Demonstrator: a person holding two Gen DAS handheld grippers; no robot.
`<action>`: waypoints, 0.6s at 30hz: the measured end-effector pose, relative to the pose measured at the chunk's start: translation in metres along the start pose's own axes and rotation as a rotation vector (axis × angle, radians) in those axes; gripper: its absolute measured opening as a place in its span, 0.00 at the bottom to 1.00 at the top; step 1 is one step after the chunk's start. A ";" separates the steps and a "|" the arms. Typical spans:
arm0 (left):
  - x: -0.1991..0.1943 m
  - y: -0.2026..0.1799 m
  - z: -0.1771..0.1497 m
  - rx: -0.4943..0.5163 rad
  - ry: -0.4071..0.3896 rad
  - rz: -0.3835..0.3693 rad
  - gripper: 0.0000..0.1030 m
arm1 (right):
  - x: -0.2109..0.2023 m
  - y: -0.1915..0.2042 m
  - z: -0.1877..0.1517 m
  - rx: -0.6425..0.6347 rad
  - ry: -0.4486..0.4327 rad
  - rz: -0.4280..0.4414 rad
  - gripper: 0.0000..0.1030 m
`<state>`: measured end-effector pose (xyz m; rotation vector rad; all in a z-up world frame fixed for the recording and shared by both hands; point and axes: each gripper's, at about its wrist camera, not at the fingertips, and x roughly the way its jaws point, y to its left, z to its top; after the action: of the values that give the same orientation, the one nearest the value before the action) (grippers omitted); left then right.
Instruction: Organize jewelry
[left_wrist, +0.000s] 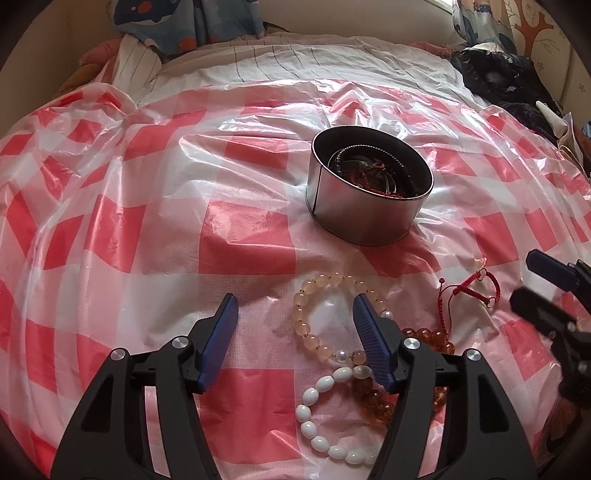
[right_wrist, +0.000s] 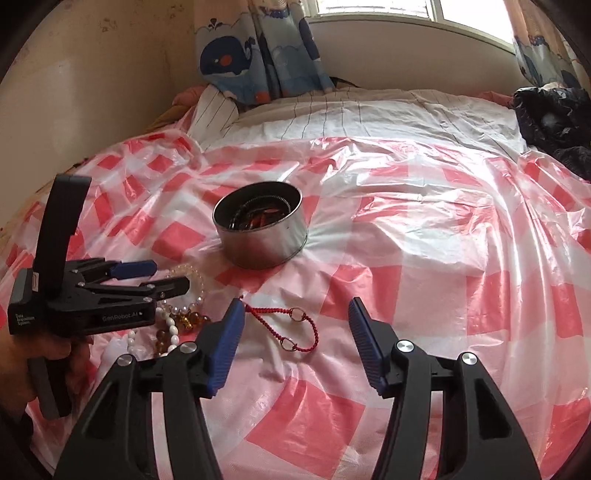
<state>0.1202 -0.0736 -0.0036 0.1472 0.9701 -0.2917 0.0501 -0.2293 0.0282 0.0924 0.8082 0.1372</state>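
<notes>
Both grippers, left and right, gape empty: pale bead bracelet under left's right finger, red cord bracelet between right's fingers.

A bed fills the room's middle, its white bedding lined with thin dark stripes. A crinkled plastic sheet in red and white checks lies spread over the near part. Behind it rises a cream wall, scuffed in places. Daylight enters through a window above the ledge. Curtains printed with blue whales hang down to the bed. Dark clothing is heaped at the far right corner.
</notes>
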 end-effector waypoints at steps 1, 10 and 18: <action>0.000 0.000 0.000 0.002 0.000 0.001 0.61 | 0.006 0.004 -0.002 -0.026 0.023 -0.024 0.64; -0.001 -0.009 0.000 0.060 -0.001 -0.001 0.28 | 0.025 0.005 -0.009 -0.010 0.098 0.018 0.12; -0.007 -0.005 0.003 0.062 -0.008 -0.028 0.08 | 0.013 -0.002 -0.004 0.018 0.071 0.009 0.21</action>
<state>0.1167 -0.0782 0.0038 0.1894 0.9559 -0.3481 0.0561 -0.2286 0.0156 0.1091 0.8799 0.1419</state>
